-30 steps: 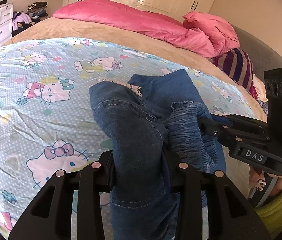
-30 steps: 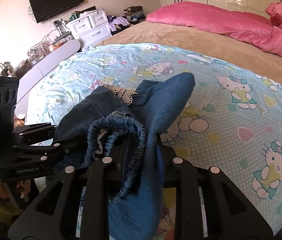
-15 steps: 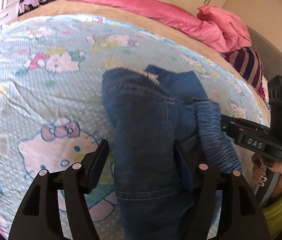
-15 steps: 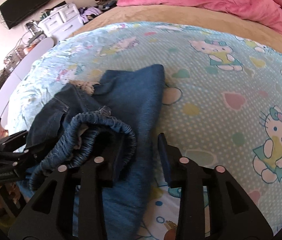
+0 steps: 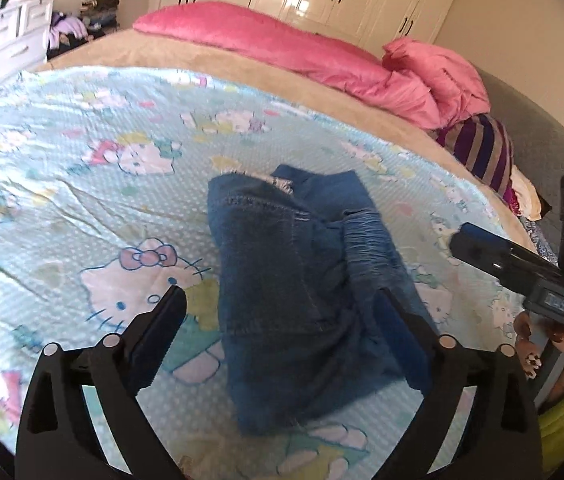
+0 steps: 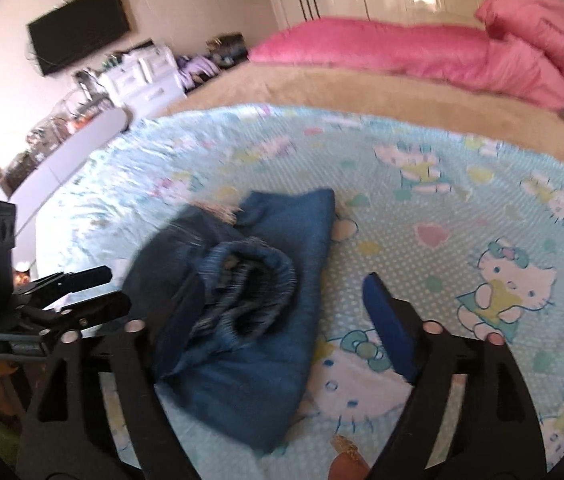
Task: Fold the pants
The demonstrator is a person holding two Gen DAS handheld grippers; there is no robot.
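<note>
Black plastic fingers, both tools, now spread wide and empty. Left gripper [image 5: 279, 312] straddles the pants [image 5: 302, 292] without touching cloth; a second ago its fingers were pinched on the denim, half a second ago already parting. Right gripper [image 6: 282, 312] likewise: it was clamped on the gathered waistband [image 6: 249, 284], now stands wide, with its left finger just beside the bundle and its right finger over bare sheet.

Pants lie released on the cartoon-cat sheet [image 5: 81, 208], a compact folded bundle, elastic waistband uppermost on the right side, frayed hem [image 5: 277, 182] peeking at the far edge. The bundle sits lower and flatter than before, no longer lifted off the bed.

Judgement: the fold has been laid down and let go; task looks at or near its end. The waistband loop stands a little proud, so a smoothing press may be wanted.

Beyond: tan blanket [image 5: 153, 52], pink duvet [image 5: 282, 48], striped pillow [image 5: 478, 148]. Right view is motion-blurred; both cameras sit higher and further back than before.
</note>
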